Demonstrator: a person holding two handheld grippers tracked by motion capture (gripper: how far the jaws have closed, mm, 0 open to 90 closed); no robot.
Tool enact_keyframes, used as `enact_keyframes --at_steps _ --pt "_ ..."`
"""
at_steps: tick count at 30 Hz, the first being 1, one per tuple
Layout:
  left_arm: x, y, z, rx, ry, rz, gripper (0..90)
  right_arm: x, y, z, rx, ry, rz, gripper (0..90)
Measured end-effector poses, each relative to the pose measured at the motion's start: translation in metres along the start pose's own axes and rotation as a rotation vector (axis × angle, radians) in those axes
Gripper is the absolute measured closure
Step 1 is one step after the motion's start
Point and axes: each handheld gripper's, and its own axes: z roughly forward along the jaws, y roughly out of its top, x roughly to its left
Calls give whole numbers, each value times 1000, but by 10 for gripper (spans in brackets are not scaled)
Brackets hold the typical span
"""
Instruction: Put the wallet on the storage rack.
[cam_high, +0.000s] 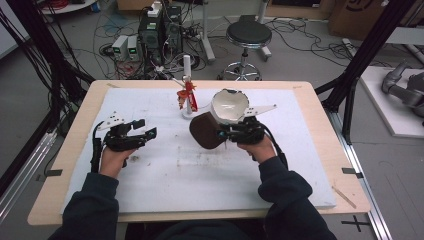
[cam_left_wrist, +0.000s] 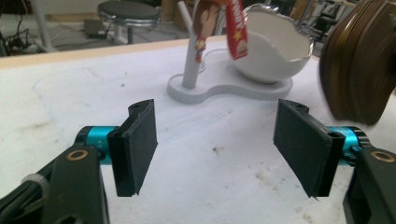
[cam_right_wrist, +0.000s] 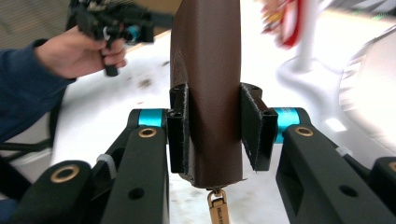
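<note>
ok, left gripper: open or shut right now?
Open. In the left gripper view the left gripper shows its two black jaws spread wide apart with bare white table between them, nothing held. The high view agrees.

Brown pouch (cam_high: 206, 131) held off the mat, white stand just behind.

Pouch was dark brown, smooth, leather-like, edge-on between the right gripper's (cam_right_wrist: 212, 126) jaws, a small brass clasp (cam_right_wrist: 217, 209) hanging from its lower end. White stand (cam_left_wrist: 224, 88) stood mid-table: upright post (cam_left_wrist: 189, 53) carrying a red-and-yellow tag (cam_left_wrist: 237, 32), with a cracked-eggshell white bowl (cam_left_wrist: 273, 49) on its base, touching the pouch's far side.
</note>
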Motion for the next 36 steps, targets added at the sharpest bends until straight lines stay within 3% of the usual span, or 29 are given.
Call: enact_keyframes --at_steps 3,8,15,21,27,36 --pt "-1 -1 2 9 -4 10 298 -4 9 -18 -28 -47 -20 672" --pt "2 -3 4 15 -4 -9 249 -12 30 -40 -52 -134 -52 672" --pt "4 -4 5 20 -1 -20 244 -23 61 -57 -82 -233 -104 672" --pt "5 -5 5 26 -2 -26 244 -41 76 -51 -22 -337 -153 671" --pt "5 -5 5 28 -5 -26 245 -55 72 -35 47 -394 -202 668" --pt "5 -5 5 23 -7 -29 245 -61 64 -15 186 -461 -346 650"
